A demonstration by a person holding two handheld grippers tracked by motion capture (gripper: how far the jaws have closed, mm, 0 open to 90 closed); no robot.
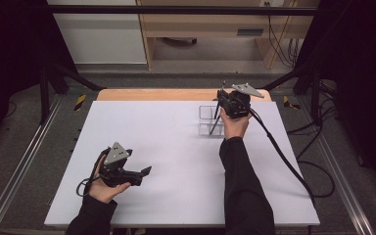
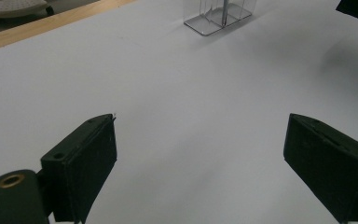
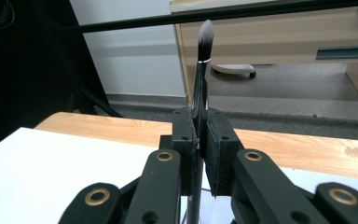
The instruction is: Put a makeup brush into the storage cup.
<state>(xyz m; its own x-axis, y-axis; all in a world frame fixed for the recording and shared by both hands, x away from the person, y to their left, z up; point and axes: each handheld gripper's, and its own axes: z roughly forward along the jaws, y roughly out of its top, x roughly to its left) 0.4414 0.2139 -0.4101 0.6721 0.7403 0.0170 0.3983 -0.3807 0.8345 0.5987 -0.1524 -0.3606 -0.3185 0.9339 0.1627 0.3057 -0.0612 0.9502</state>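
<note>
A white table [image 1: 176, 147] fronts a wooden desk [image 1: 210, 24] on grey floor [image 1: 24, 142].

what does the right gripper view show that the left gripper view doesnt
Right gripper view: the right tool shut on a slim silver-handled makeup brush, white-and-dark bristles pointing up, with a pale wooden cabinet on grey floor behind.

Left gripper view: the left tool open above bare sheet, and the clear acrylic compartment organiser standing farther off, a thin silver rod inside it.

Both: the white table sheet and the light wooden table edge.
</note>
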